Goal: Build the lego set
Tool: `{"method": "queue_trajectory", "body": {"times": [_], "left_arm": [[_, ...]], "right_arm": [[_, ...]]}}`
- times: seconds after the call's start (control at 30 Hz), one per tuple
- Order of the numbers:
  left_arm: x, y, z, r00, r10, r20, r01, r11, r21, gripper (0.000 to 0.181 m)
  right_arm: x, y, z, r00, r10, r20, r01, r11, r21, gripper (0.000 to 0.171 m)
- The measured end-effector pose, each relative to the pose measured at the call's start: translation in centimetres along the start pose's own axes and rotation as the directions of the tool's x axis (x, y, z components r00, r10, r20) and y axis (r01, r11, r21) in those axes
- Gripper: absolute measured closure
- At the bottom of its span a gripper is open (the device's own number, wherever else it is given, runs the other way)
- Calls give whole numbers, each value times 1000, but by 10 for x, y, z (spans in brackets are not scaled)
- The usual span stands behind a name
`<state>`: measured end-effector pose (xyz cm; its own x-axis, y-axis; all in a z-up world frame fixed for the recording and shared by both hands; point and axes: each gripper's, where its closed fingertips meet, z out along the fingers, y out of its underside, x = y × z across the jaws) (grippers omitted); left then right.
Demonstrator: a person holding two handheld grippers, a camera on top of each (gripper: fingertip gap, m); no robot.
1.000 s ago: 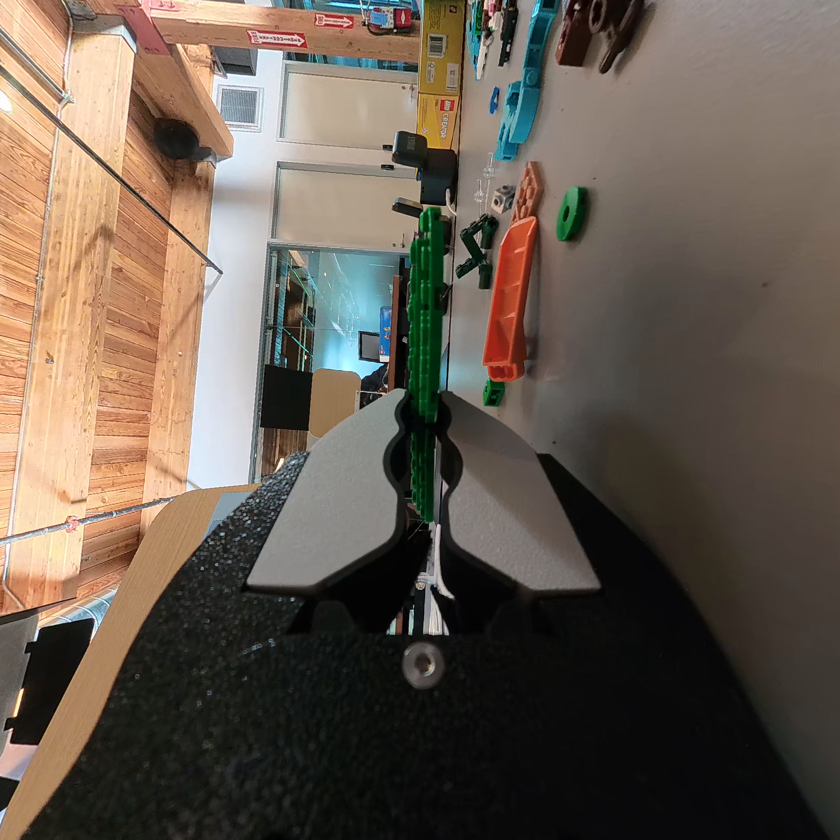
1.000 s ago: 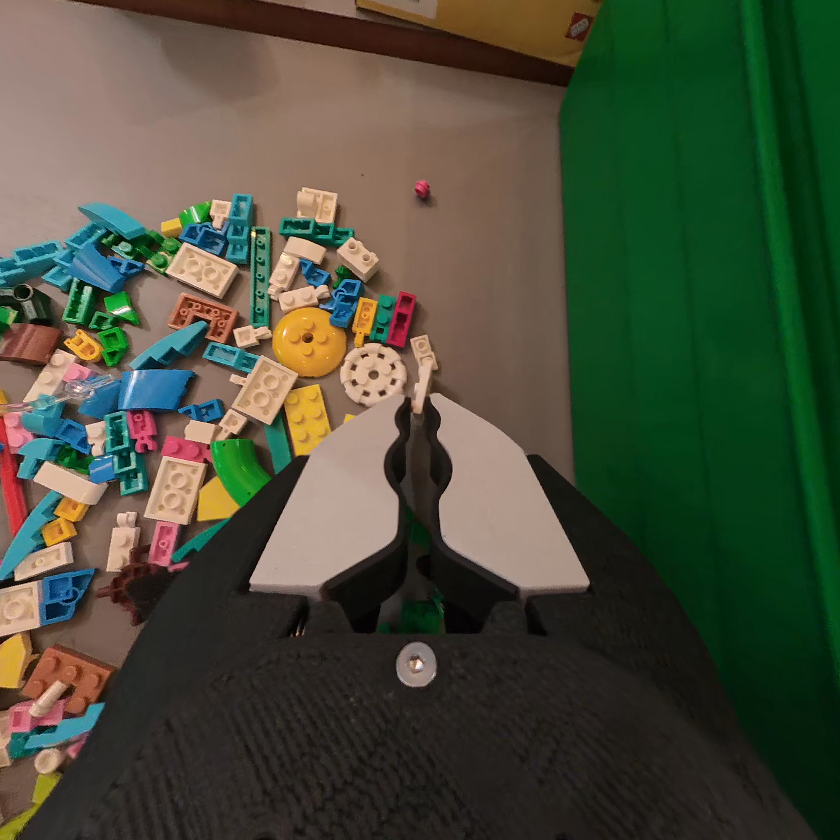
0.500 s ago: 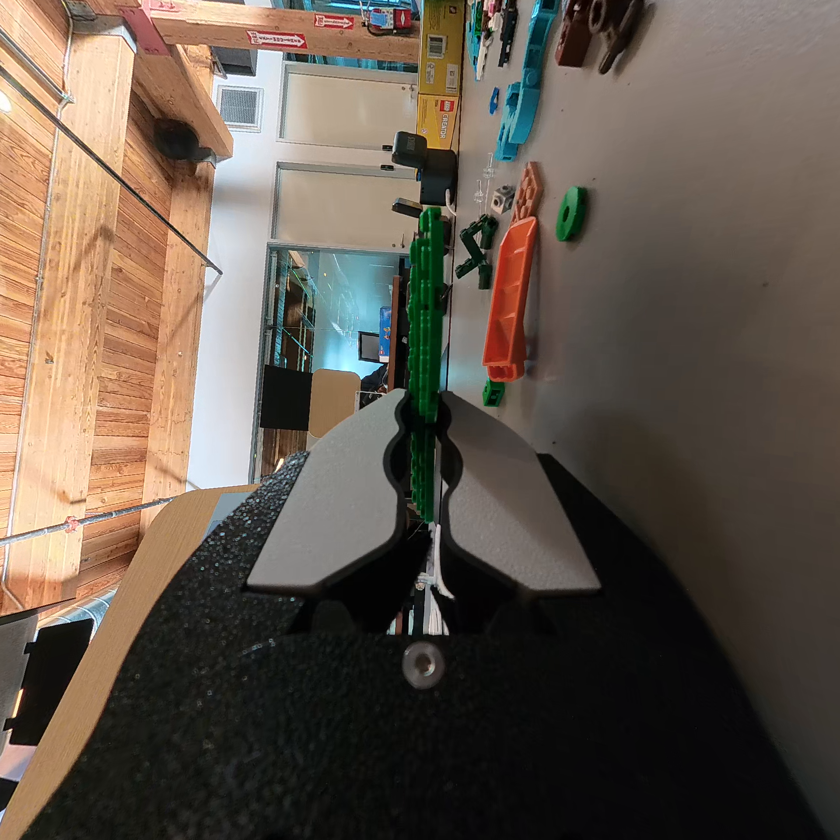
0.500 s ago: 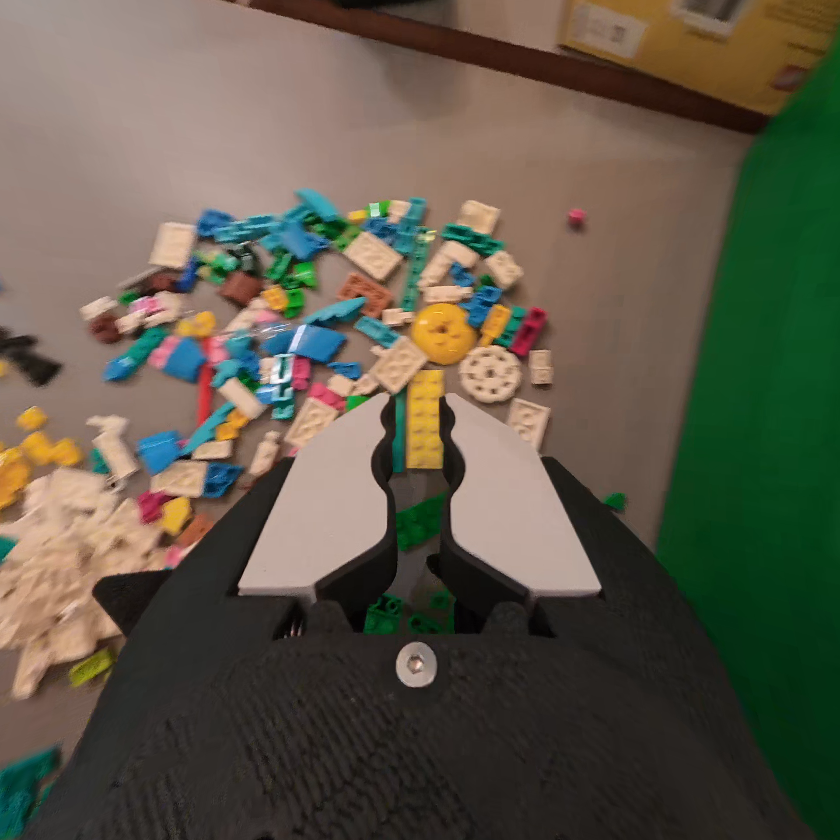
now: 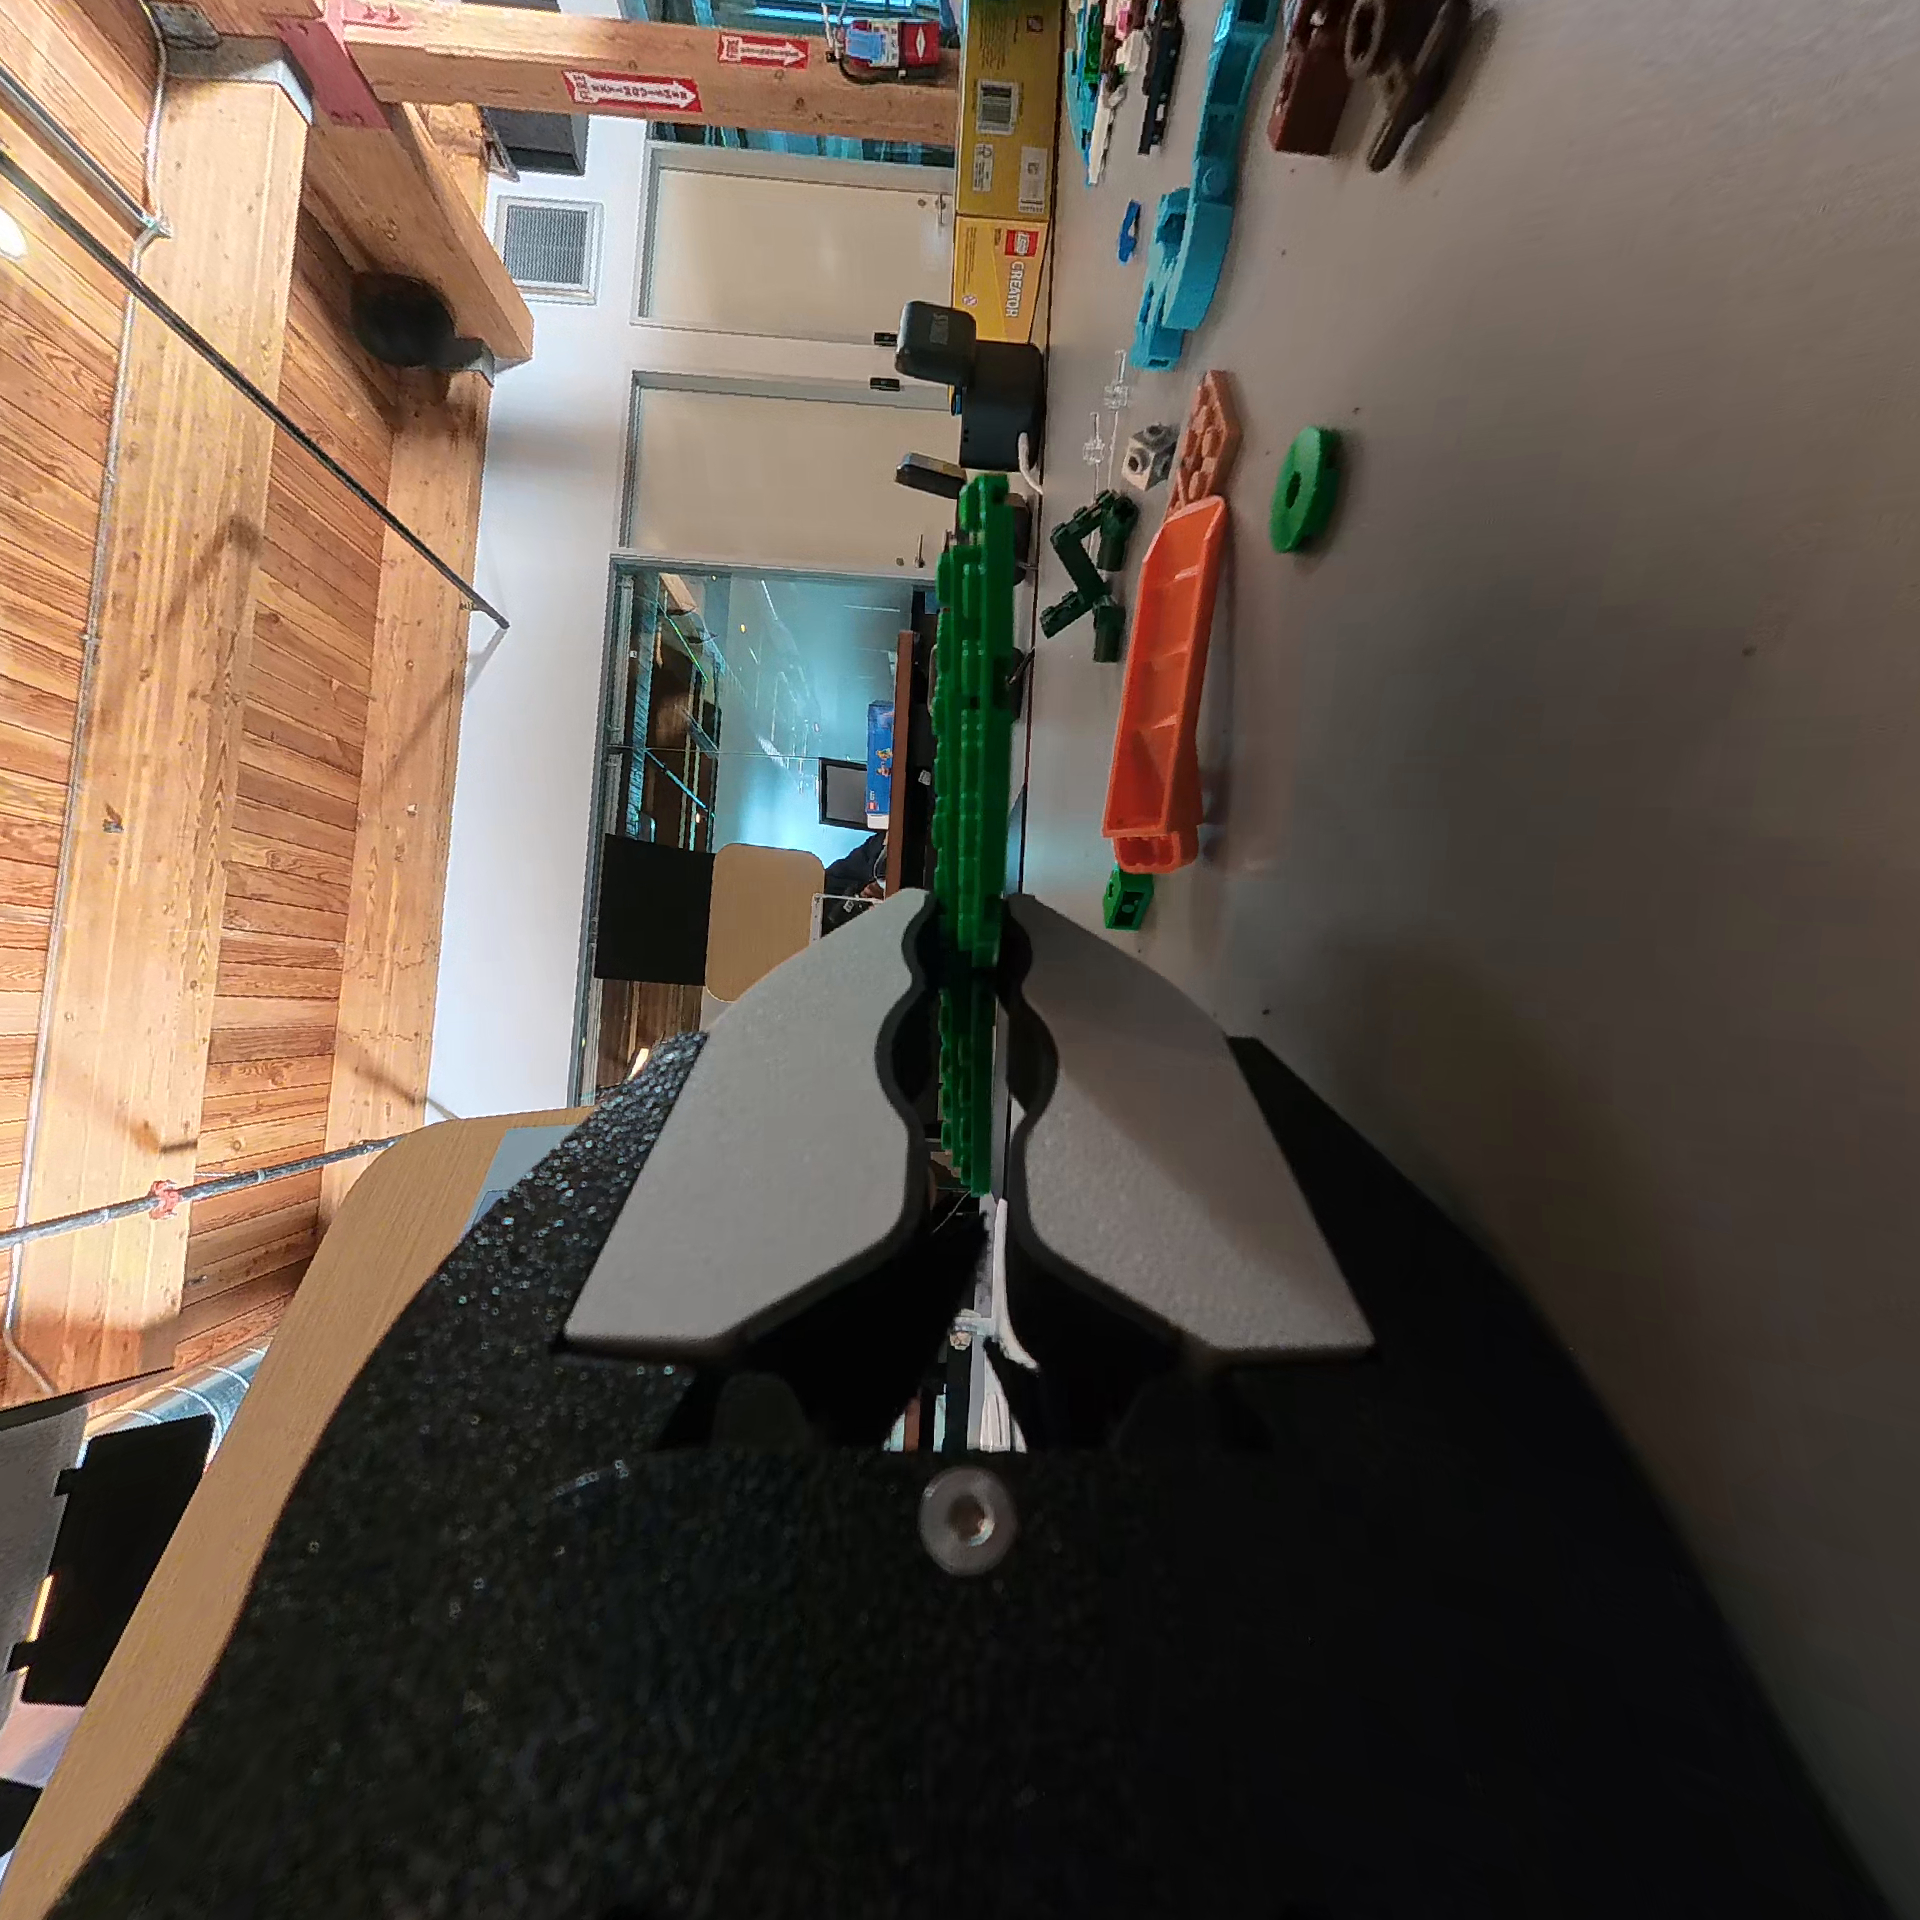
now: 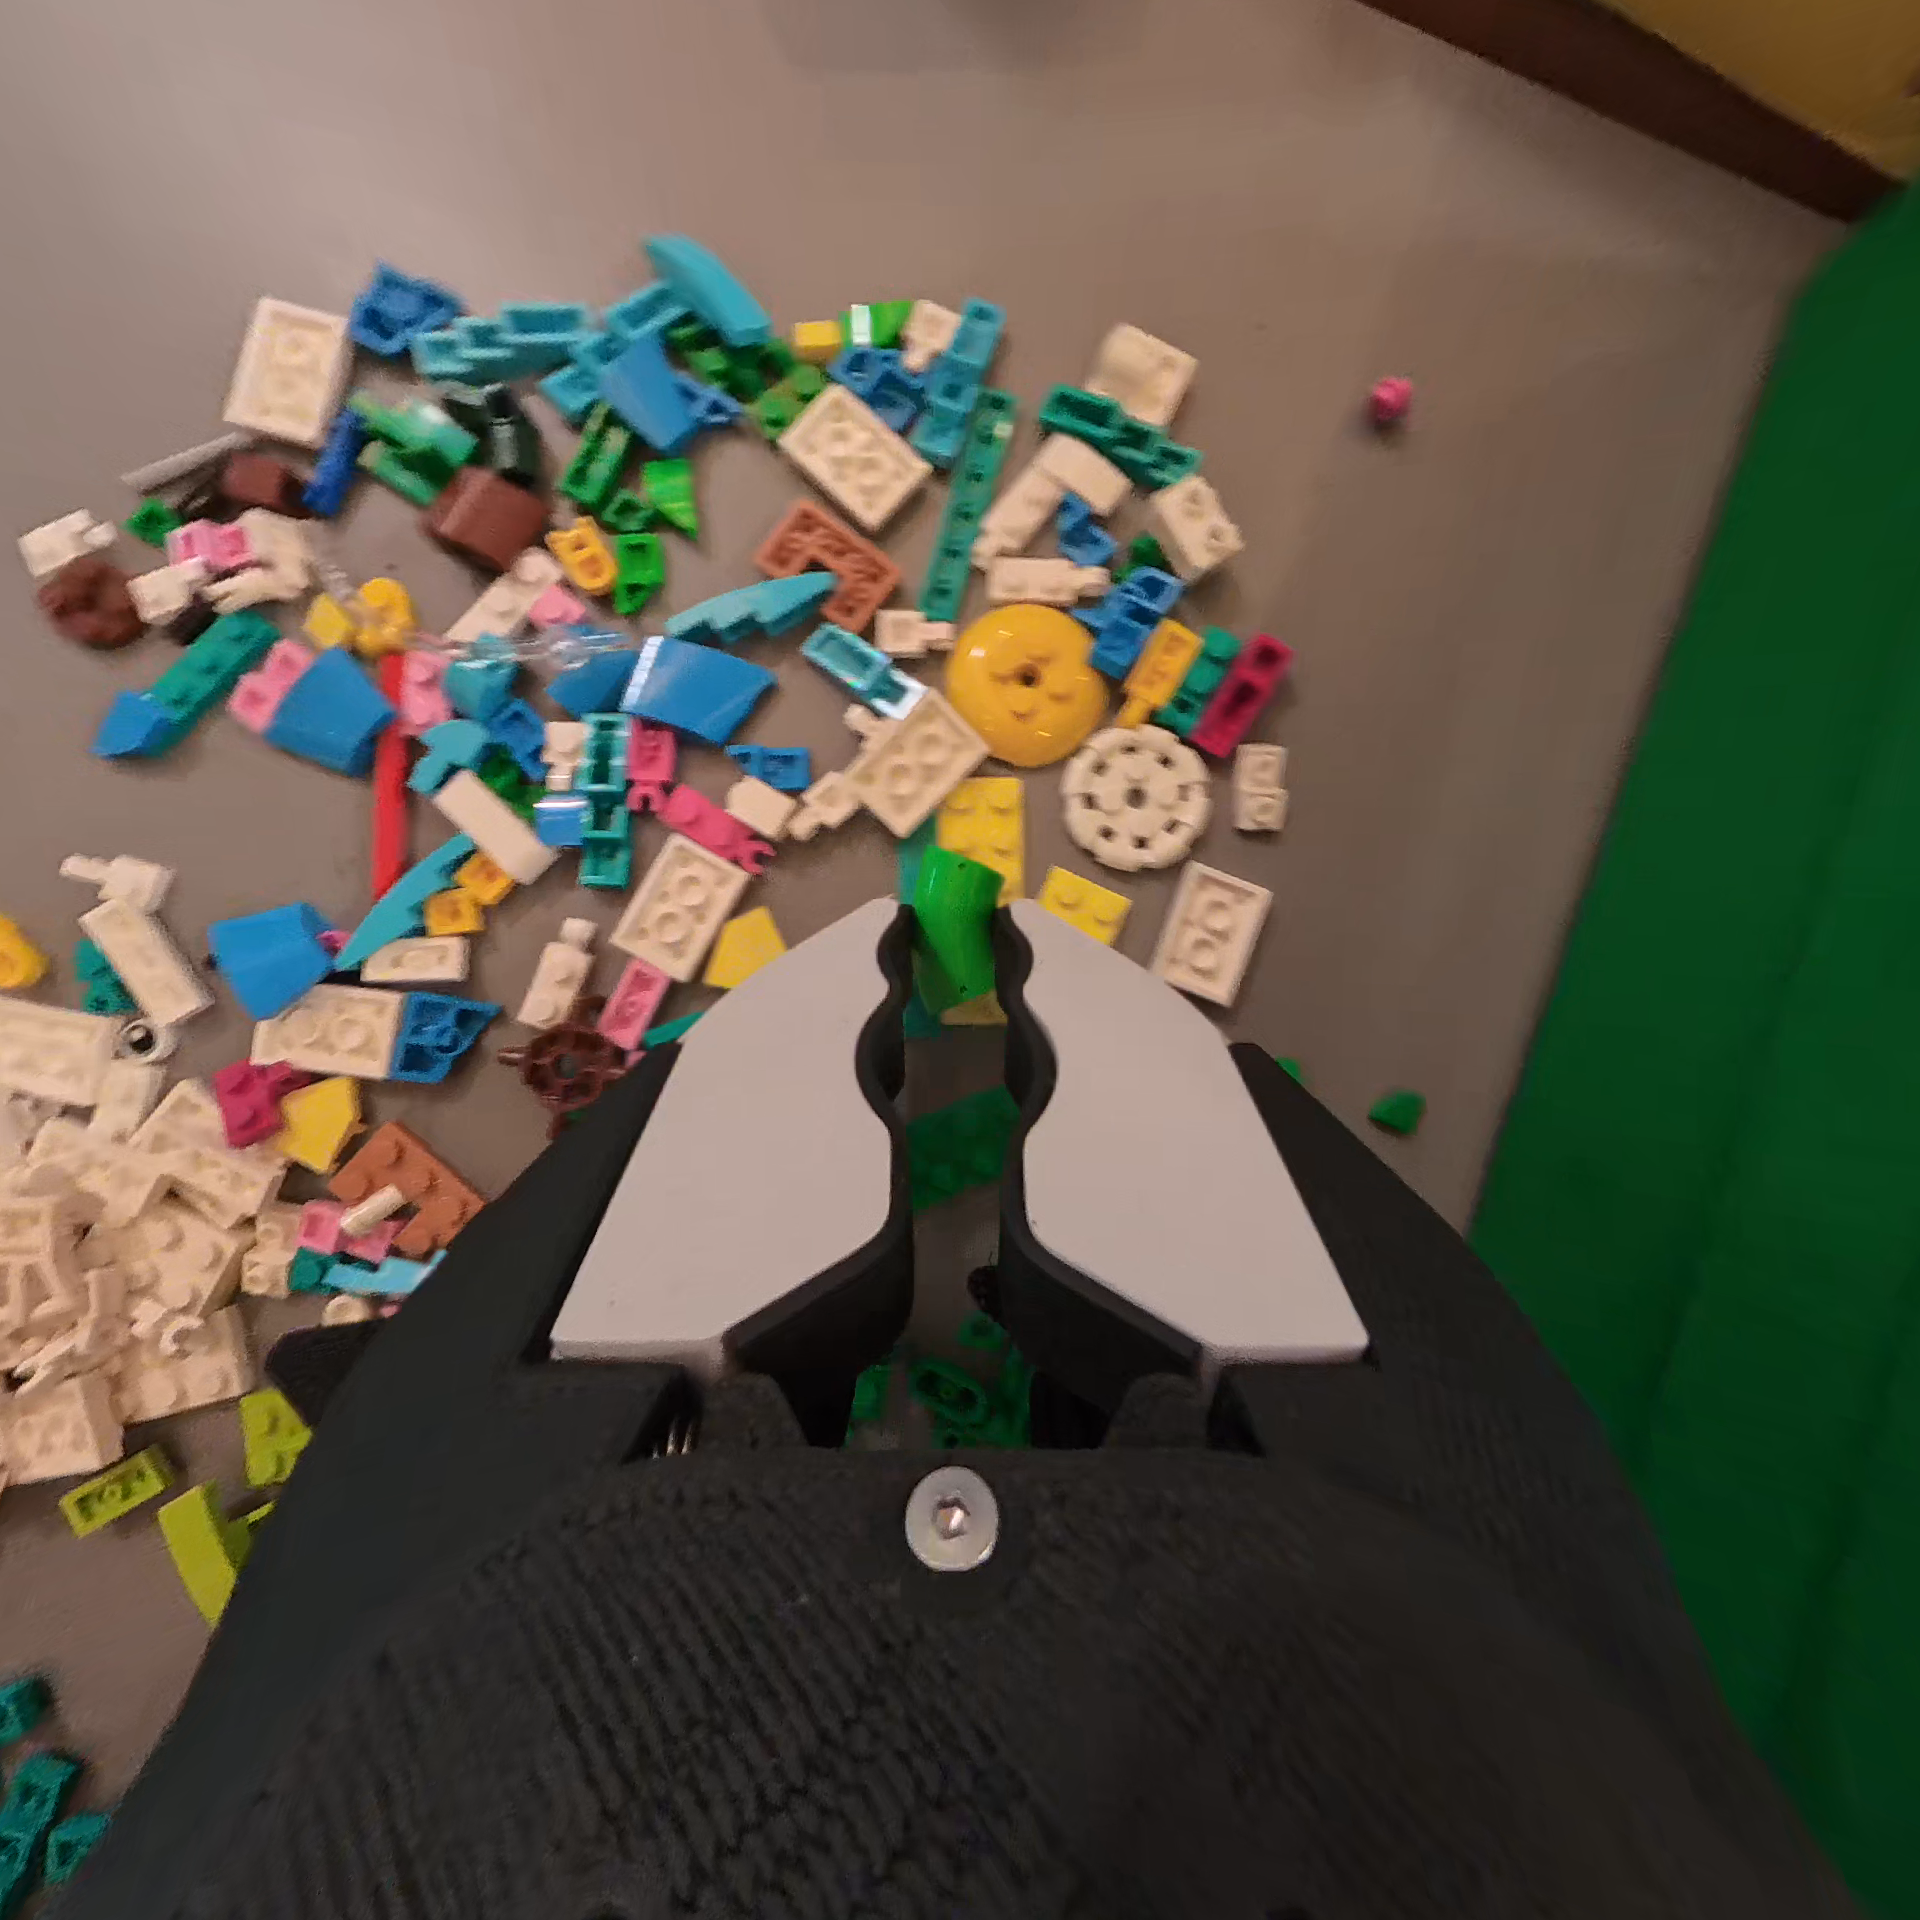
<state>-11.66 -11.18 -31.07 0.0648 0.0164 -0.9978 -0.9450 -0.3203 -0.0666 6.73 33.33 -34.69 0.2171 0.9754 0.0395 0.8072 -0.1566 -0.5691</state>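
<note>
My left gripper (image 5: 971, 920) is shut on a large green plate (image 5: 971, 727) and holds it on edge, upright above the grey table (image 5: 1558, 935). The same plate fills the right side of the right wrist view (image 6: 1714, 935). My right gripper (image 6: 954, 914) is partly open, low over a pile of loose bricks (image 6: 675, 675). A lime green curved piece (image 6: 951, 930) lies between its fingertips, partly over a yellow brick (image 6: 982, 826). I cannot tell whether the fingers touch the curved piece.
In the left wrist view an orange hull piece (image 5: 1164, 686), a green round disc (image 5: 1304, 504), dark green links (image 5: 1091, 582), light blue curved pieces (image 5: 1195, 229) and the yellow box (image 5: 1003, 166) lie beyond the plate. A yellow dish (image 6: 1023, 686) and white round plate (image 6: 1138, 798) lie ahead of the right gripper.
My right gripper opened partway and swung left and back over the pile, so the green curved piece now sits between its tips. The left gripper and plate have not moved.
</note>
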Motion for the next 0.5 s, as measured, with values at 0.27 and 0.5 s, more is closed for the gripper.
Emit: {"method": "queue_trajectory", "body": {"times": [0.27, 0.5], "left_arm": [[0, 0, 0, 1000, -2, -2, 2, 1000, -1, 173], [0, 0, 0, 1000, 0, 0, 0, 1000, -2, 173]], "right_arm": [[7, 1, -3, 1000, 8, -18, -7, 1000, 22, 147], [-4, -23, 15, 997, 80, -6, -78, 989, 123, 144]]}}
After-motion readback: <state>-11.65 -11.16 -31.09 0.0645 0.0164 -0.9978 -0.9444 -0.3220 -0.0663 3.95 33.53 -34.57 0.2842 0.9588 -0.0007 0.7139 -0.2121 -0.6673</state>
